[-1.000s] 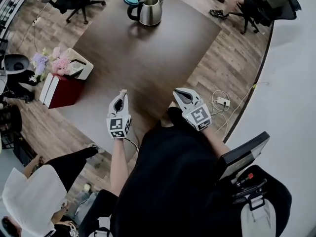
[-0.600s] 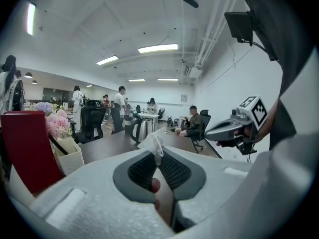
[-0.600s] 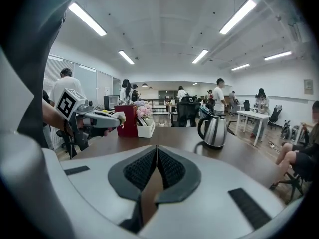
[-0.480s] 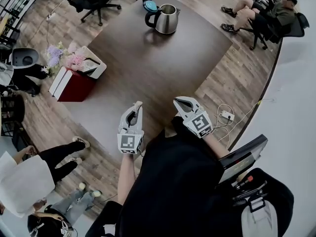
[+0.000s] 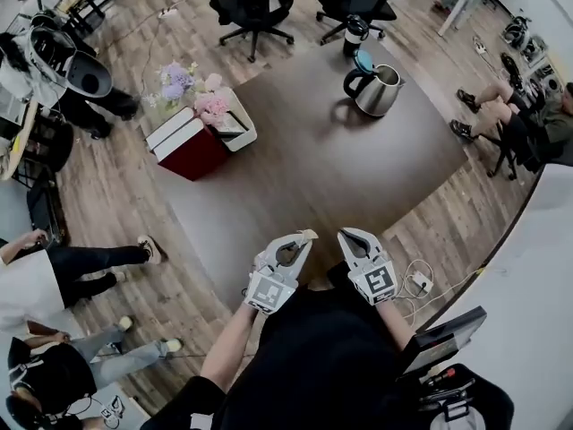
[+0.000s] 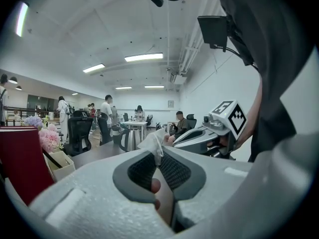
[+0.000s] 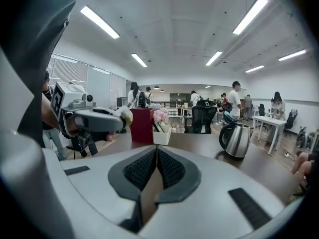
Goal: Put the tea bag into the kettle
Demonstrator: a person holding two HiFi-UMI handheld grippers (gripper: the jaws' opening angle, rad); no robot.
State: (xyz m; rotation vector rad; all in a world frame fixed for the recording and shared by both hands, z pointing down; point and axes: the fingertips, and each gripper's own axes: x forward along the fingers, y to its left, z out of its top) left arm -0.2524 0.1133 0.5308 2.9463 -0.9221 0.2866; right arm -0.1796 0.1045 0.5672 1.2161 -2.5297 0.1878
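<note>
My left gripper (image 5: pixel 305 237) hangs over the near edge of the dark table (image 5: pixel 331 168), shut on a pale tea bag (image 5: pixel 310 234) that sticks out past its tips. In the left gripper view the tea bag (image 6: pixel 151 142) is pinched between the pads of the left gripper (image 6: pixel 158 152). Close to its right, my right gripper (image 5: pixel 346 234) is shut with nothing in it, and its pads meet in the right gripper view (image 7: pixel 156 151). The steel kettle (image 5: pixel 377 89) with a black handle stands at the far right of the table, well away from both grippers. Its lid state is unclear.
A red box (image 5: pixel 192 143) and a white holder with pink flowers (image 5: pixel 211 107) stand at the table's left edge. Office chairs (image 5: pixel 255 5) and a dark bottle (image 5: pixel 355 30) lie beyond the far side. People stand or sit around the room. A cable and socket strip (image 5: pixel 417 282) lie on the floor.
The left gripper with the tea bag has swung right, closer to the right gripper. The head view has turned, so the kettle now shows farther right. Both grippers stay shut.
</note>
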